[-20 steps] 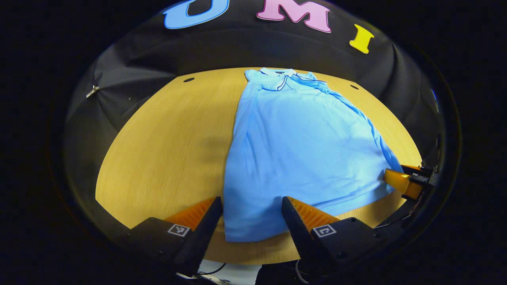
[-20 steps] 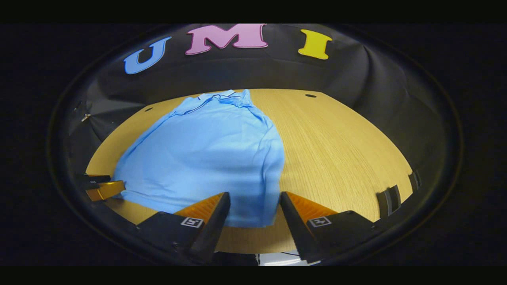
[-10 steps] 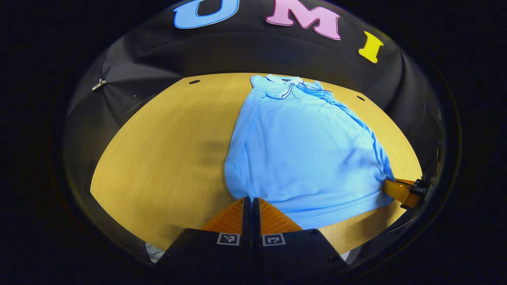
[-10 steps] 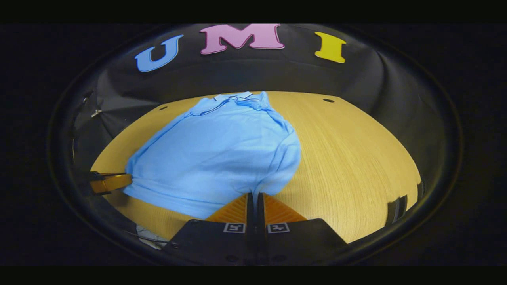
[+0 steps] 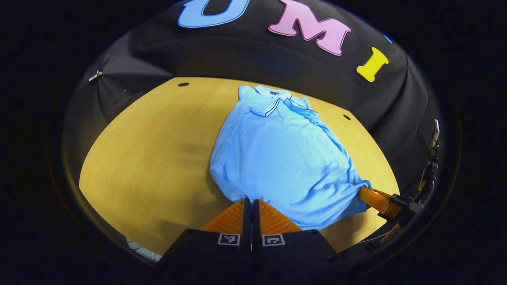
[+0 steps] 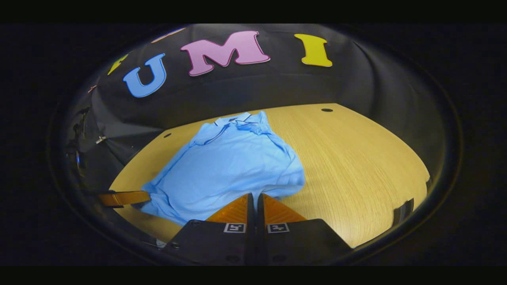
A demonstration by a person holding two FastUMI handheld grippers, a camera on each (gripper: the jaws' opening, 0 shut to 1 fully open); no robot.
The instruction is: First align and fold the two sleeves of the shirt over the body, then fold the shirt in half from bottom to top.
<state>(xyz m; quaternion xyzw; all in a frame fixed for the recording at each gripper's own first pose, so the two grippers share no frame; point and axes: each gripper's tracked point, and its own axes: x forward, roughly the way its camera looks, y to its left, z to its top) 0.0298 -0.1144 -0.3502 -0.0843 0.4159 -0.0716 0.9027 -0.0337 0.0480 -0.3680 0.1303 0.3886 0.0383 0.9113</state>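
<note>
A light blue polo shirt (image 5: 277, 154) lies on the wooden table (image 5: 150, 150), collar at the far end, both sleeves folded over the body. My left gripper (image 5: 252, 202) is shut on the hem's left corner, which is raised off the table. In the right gripper view the same shirt (image 6: 229, 166) bunches toward me, and my right gripper (image 6: 253, 196) is shut on the hem's right corner. The right gripper (image 5: 376, 200) also shows at the right edge of the left gripper view. At the left edge of the right gripper view, the left gripper (image 6: 122, 198) holds its corner.
The table (image 6: 356, 158) has small dark holes (image 5: 183, 84) near its far corners. Black cloth walls stand close behind and beside it. Bare wood lies to the left of the shirt and to its right.
Both grippers went from open around the hem corners to shut on them. They have since lifted the hem and carried it toward the collar, so the shirt looks shorter and bunched.
</note>
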